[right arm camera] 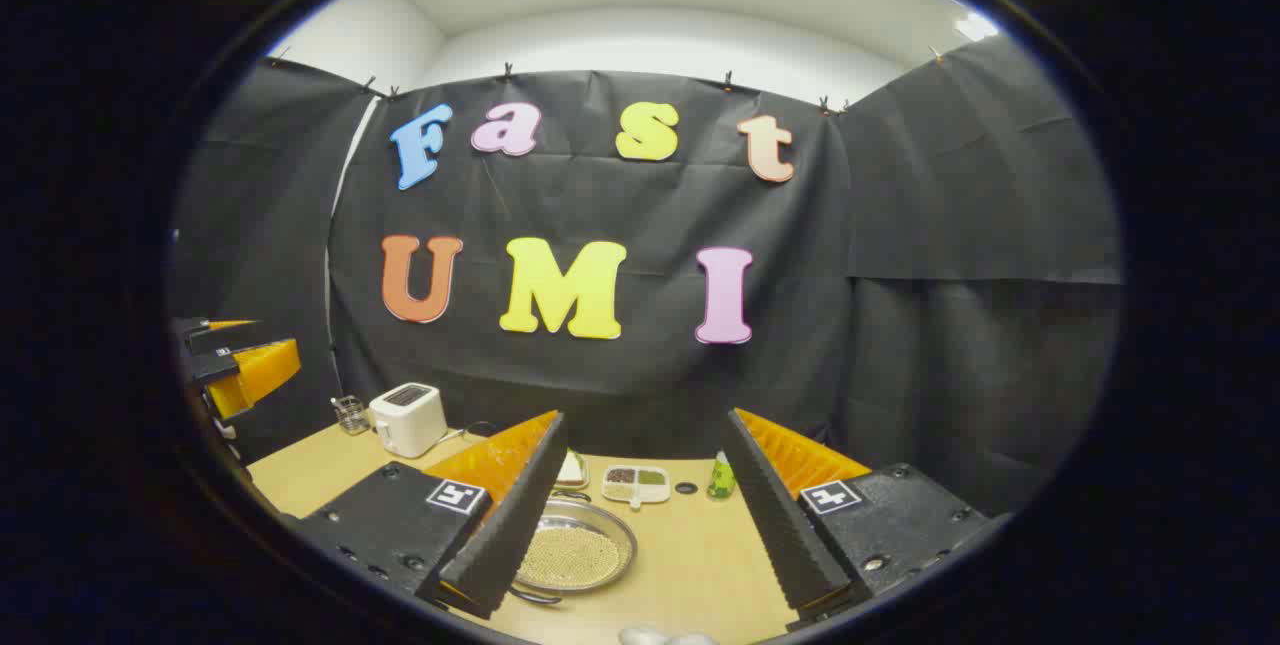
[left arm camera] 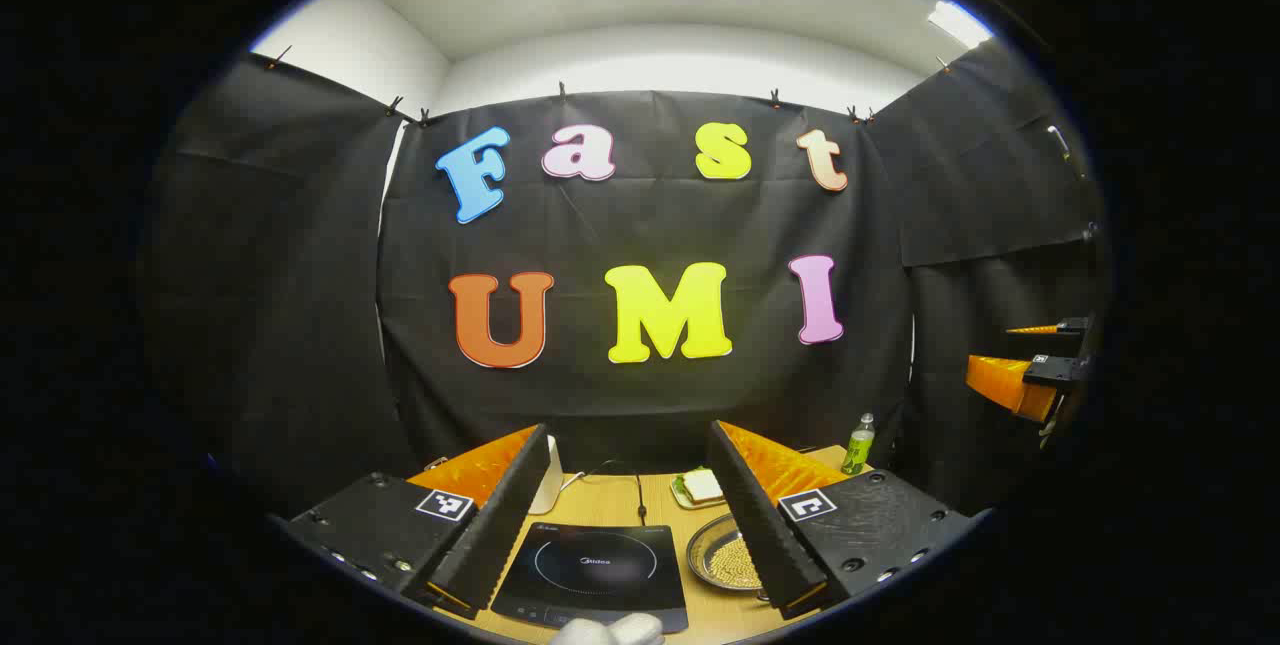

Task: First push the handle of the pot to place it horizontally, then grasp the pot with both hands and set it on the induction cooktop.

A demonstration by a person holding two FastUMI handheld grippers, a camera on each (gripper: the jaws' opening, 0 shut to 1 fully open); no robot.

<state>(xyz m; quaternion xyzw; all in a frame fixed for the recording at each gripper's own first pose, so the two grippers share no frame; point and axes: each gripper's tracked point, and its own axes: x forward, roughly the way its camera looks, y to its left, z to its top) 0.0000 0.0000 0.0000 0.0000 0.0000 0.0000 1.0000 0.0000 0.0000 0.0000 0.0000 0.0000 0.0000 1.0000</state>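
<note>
I am looking along the left gripper (left arm camera: 640, 525) and its jaws are standing spread wide, gripping nothing, hovering above the near edge of the wooden bench (left arm camera: 610, 500). Between its two fingers the black induction cooktop (left arm camera: 596, 575) is lying flat on the bench, with a cord running back from it toward the booth wall. Just to the right of the cooktop, and apart from it, I am seeing the pot (left arm camera: 727, 558), a shallow round metal pan holding pale grains, partly hidden behind the right finger. Behind the pot a sandwich on a small plate (left arm camera: 698, 488) is sitting, and farther right a green bottle (left arm camera: 858, 445) is standing upright near the back edge. The right gripper (left arm camera: 1040, 370) is showing far off at the right edge of this view. In the right gripper view, the right gripper (right arm camera: 640, 535) is likewise holding its jaws spread apart with nothing between them. The pot (right arm camera: 575, 555) is resting on the bench (right arm camera: 690, 565) beside the left finger, its thin handle showing at the near side. A white toaster (right arm camera: 407, 419) and a glass (right arm camera: 351, 414) are standing at the far left, a divided tray (right arm camera: 637, 483) and the green bottle (right arm camera: 719, 477) at the back, and the left gripper (right arm camera: 235, 365) is showing at the left edge.
</note>
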